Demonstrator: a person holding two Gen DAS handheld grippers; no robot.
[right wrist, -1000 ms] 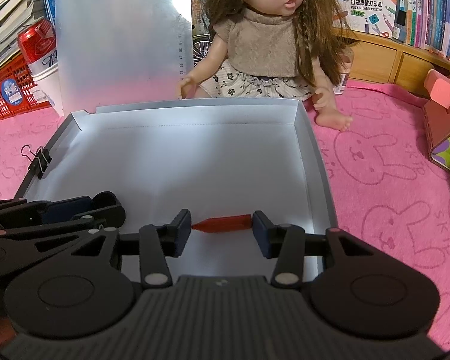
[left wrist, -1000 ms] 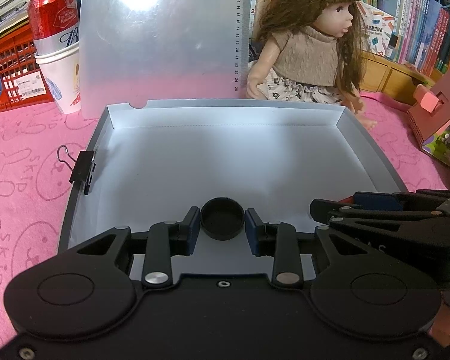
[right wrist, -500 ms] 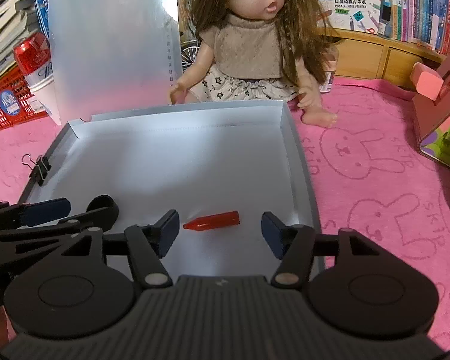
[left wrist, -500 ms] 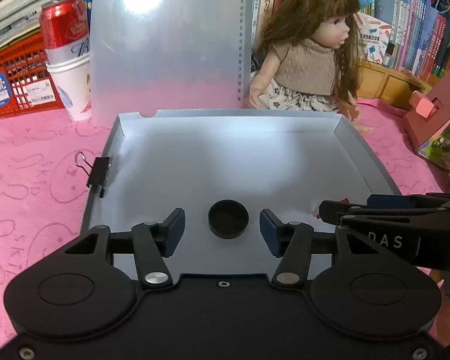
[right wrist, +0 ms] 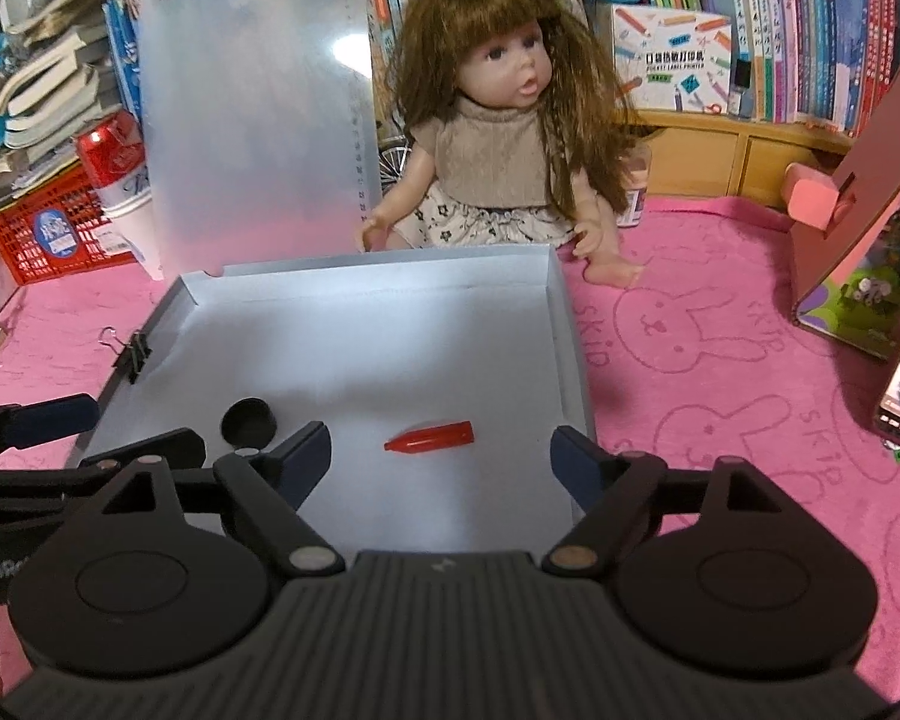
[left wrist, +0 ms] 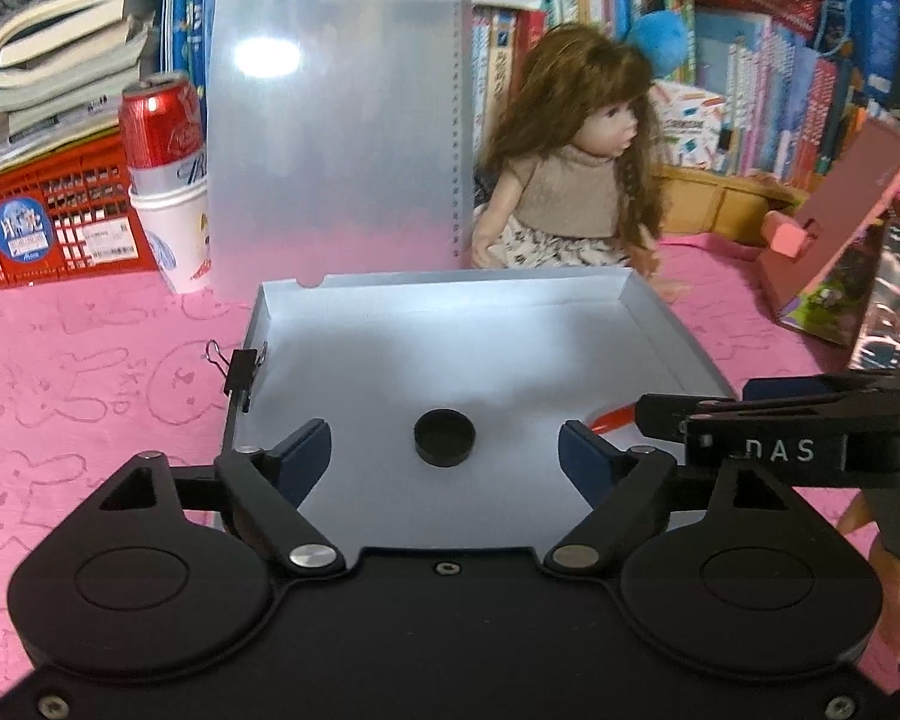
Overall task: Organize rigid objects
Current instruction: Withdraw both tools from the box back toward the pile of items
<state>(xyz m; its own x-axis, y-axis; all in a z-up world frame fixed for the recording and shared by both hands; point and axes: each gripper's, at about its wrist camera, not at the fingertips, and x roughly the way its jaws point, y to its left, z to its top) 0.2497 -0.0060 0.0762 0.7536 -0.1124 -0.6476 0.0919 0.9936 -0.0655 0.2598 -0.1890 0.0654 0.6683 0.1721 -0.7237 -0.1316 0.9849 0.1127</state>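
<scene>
Now the left gripper (left wrist: 445, 447) and right gripper (right wrist: 441, 451) have just been opening, fingers spread wide, holding nothing. Black cap (left wrist: 444, 437) and red cap (right wrist: 429, 437) lie in the box (right wrist: 561, 324).

a pink cloth printed with rabbit outlines (right wrist: 720, 360) covers the surface. directly on it sit a shallow grey cardboard tray (right wrist: 570, 336), a long-haired doll in a beige top (right wrist: 492, 156) behind the tray, a red plastic crate (left wrist: 48, 222) and a white paper cup (left wrist: 177, 240) at far left.
</scene>
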